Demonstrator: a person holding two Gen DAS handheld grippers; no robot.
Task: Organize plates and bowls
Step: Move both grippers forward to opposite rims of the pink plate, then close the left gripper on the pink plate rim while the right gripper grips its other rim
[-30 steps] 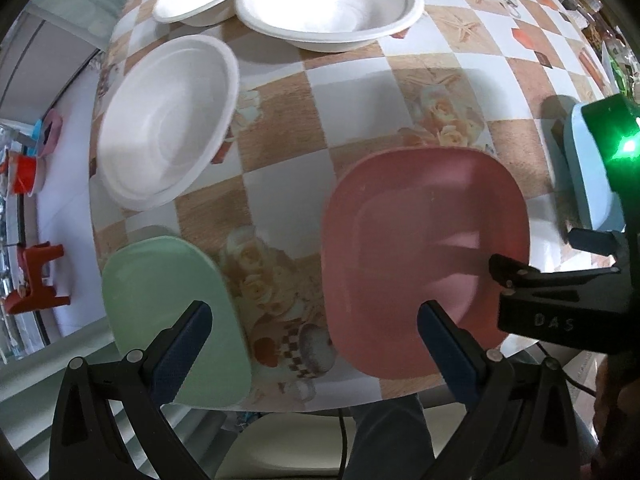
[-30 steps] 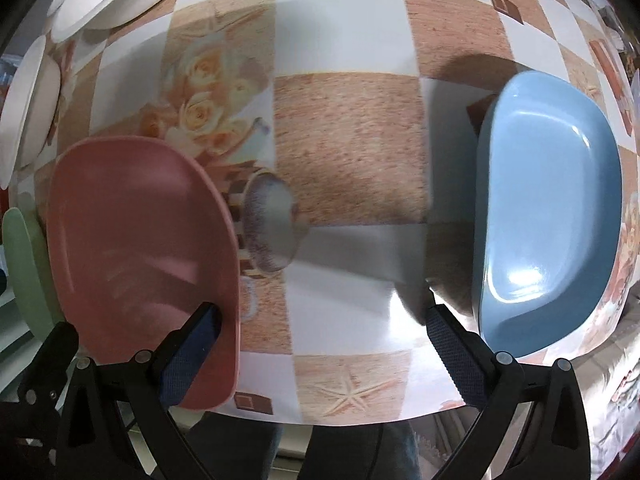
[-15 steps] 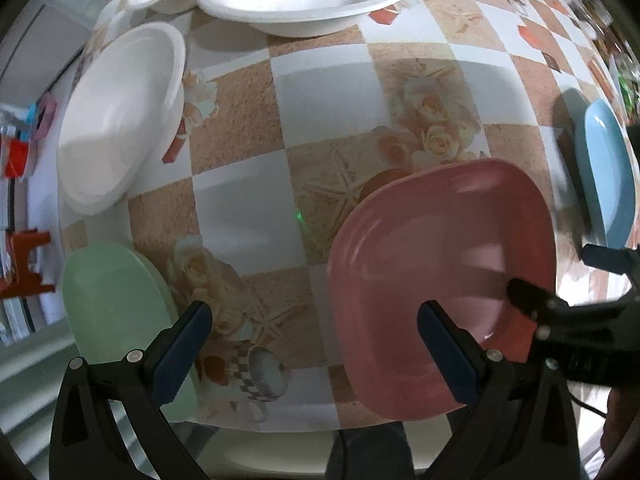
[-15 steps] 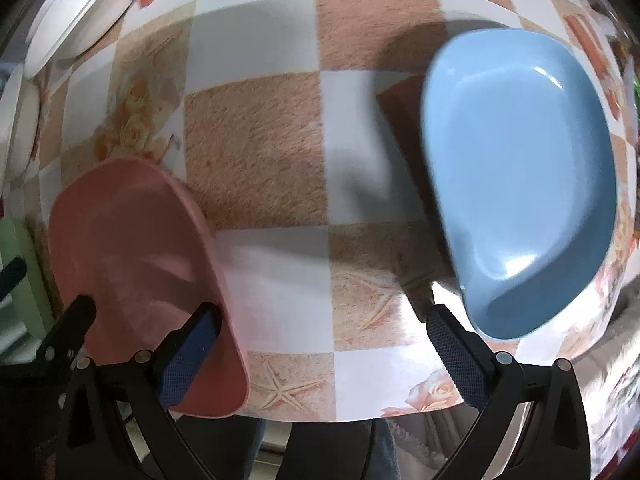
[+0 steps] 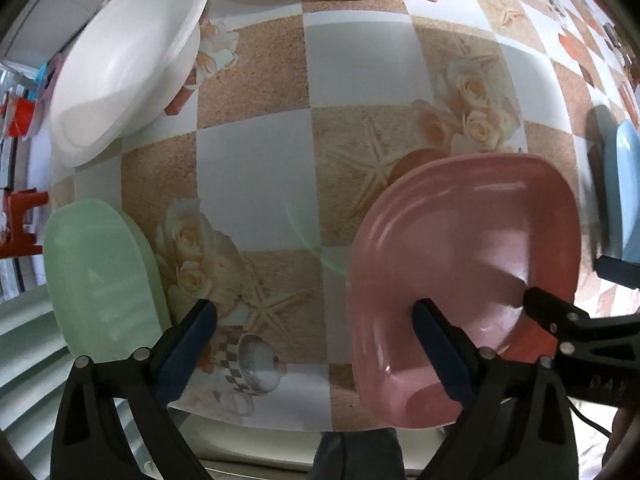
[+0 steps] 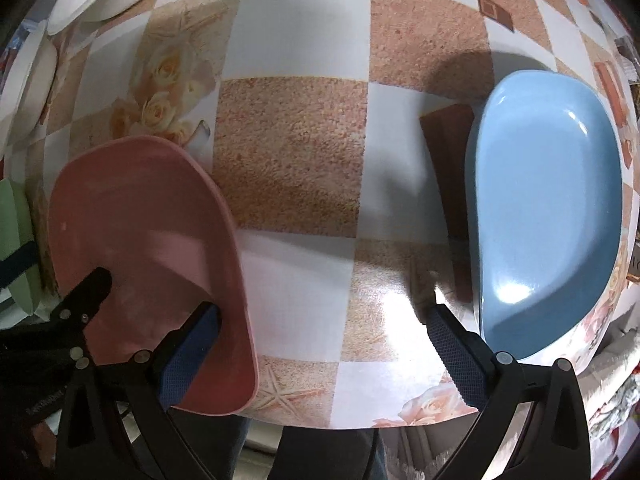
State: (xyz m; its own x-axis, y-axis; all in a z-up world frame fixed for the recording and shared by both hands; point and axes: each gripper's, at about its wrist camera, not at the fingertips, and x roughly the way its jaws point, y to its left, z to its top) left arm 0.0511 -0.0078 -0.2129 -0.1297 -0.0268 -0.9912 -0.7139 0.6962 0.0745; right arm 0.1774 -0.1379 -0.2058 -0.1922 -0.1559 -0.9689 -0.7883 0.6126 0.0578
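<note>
Left tool (image 5: 314, 334), closing on nothing, straddles the pink plate (image 5: 472, 280)'s left rim, seemingly for stacking; right tool (image 6: 326, 338) gapes wide

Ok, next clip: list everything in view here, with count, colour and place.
pink plate: one, pink, near table edge, between the two grippers
green plate: one, pale green, near edge, left of the pink plate
blue plate: one, blue, near edge, right of the pink plate
bowls: at least two, white, far side of table
tablecloth: one, checked tan and white with roses and starfish
left gripper: black with blue pads, jaws closing, nothing between them
right gripper: black with blue pads, open over bare cloth
</note>
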